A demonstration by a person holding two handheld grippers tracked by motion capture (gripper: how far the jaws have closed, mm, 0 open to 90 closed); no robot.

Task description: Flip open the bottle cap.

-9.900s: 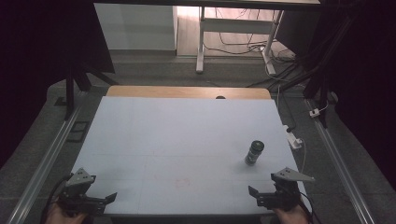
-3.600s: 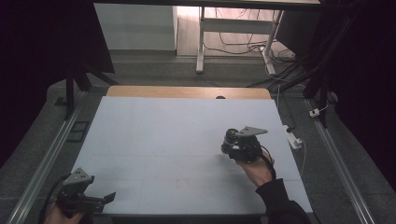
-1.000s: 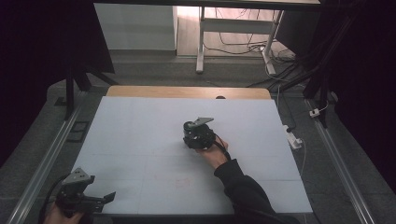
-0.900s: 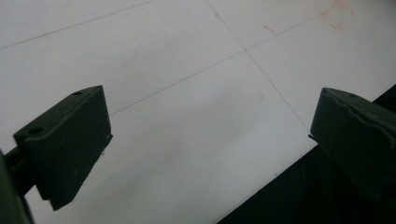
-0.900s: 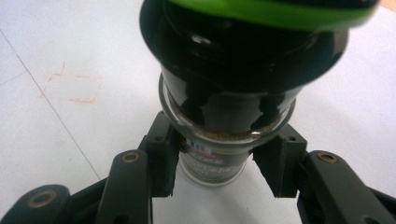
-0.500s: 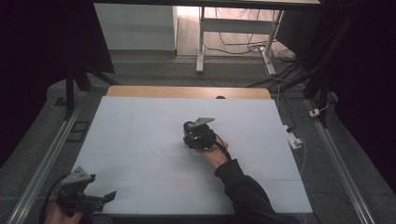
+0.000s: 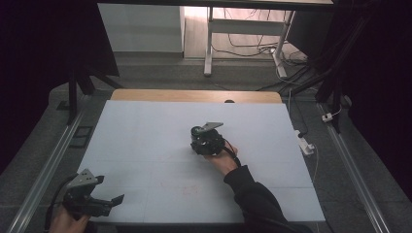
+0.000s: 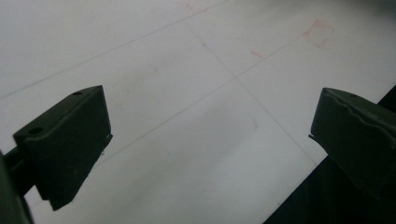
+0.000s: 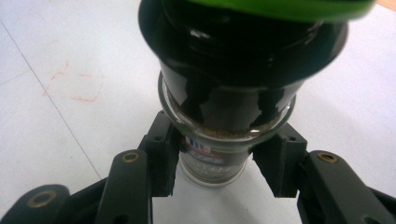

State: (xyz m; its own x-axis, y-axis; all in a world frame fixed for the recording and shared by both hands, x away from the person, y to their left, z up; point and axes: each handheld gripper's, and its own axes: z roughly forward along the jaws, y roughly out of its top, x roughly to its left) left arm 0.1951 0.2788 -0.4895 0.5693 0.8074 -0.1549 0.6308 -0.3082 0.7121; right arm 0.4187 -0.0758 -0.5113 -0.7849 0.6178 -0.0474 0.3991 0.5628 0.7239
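Both grippers are in view, one busy and one idle. Nearest the person, at the front left corner of the white table (image 7: 145,131), the left gripper (image 7: 104,204) rests low in the person's left hand (image 7: 65,221) with its jaws spread wide apart and nothing between them; its own camera looks across bare tabletop crossed by faint seams and a small red pencilled square (image 8: 318,32). It seems parked there to keep out of the way. Farther out, near the middle of the table, the right gripper (image 9: 217,163) is clamped on a glass spice grinder (image 9: 233,93), its pads squeezing the jar's glass body just below the black grinding head (a green cap tops it). From above, the right hand (image 7: 221,160) holds it close to the surface, probably to set it down. Beyond the table stand a white desk frame (image 7: 243,29) and loose cables.
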